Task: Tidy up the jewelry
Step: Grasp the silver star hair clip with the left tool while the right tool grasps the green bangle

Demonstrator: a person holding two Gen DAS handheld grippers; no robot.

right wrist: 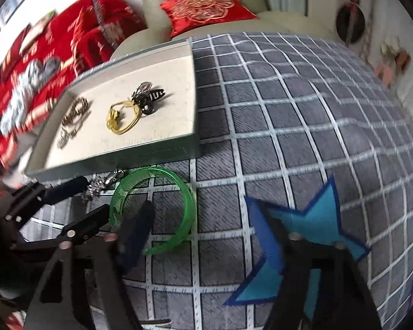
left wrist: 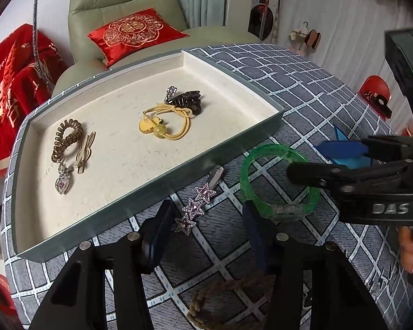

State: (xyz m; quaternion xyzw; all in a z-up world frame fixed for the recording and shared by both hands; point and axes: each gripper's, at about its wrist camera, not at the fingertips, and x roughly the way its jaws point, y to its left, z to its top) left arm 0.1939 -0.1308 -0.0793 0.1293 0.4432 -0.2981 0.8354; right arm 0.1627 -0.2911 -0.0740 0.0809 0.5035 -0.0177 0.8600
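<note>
Left gripper point(left wrist: 206, 228) jaws apart, straddling the purple rhinestone star hair clip point(left wrist: 197, 206) on the grey checked tablecloth point(left wrist: 303, 88). Right gripper point(right wrist: 203, 231) jaws apart; one finger inside the translucent green plastic bangle point(right wrist: 162, 209), at 6 o'clock of the cream-lined tray point(left wrist: 234, 148).

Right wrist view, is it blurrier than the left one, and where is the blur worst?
Yes. The right wrist view is smeared, worst at the left edge over the red bedding and on the near finger crossing the green bangle. The left wrist view is sharp: the star hair clip and tray read crisply. Both bow the tablecloth grid.
</note>
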